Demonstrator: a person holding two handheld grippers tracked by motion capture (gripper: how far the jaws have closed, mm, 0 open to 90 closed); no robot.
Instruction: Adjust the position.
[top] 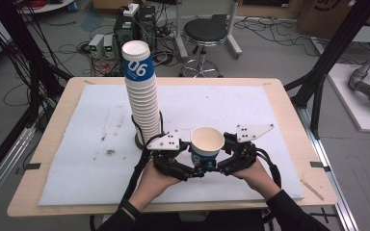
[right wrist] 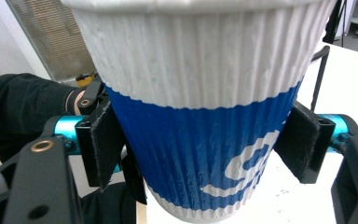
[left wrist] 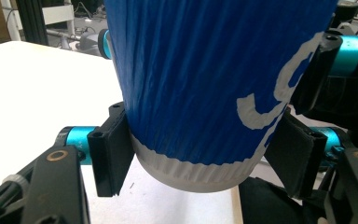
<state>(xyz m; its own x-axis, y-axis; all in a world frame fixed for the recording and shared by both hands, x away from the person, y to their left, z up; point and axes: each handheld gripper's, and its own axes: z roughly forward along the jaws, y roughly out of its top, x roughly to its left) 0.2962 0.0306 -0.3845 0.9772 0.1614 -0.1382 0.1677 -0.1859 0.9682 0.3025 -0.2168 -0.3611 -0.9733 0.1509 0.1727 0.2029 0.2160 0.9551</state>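
A single blue and white ribbed paper cup (top: 207, 143) stands upright and open-topped near the table's front middle, held from both sides. My left gripper (top: 194, 167) is shut on its lower blue band, and in the left gripper view both pads (left wrist: 114, 151) press the cup (left wrist: 205, 70) just above its white base. My right gripper (top: 220, 165) is shut on the same cup (right wrist: 200, 70) from the opposite side, its pads (right wrist: 103, 140) against the blue part. A tall stack of the same cups (top: 142, 96) rises just behind and to the left.
A white mat (top: 91, 130) covers most of the wooden table (top: 53, 125). Beyond the far edge stand a black stool (top: 204, 33) and electronic boxes with cables (top: 103, 45) on the floor. Black frame posts (top: 327, 57) flank the table.
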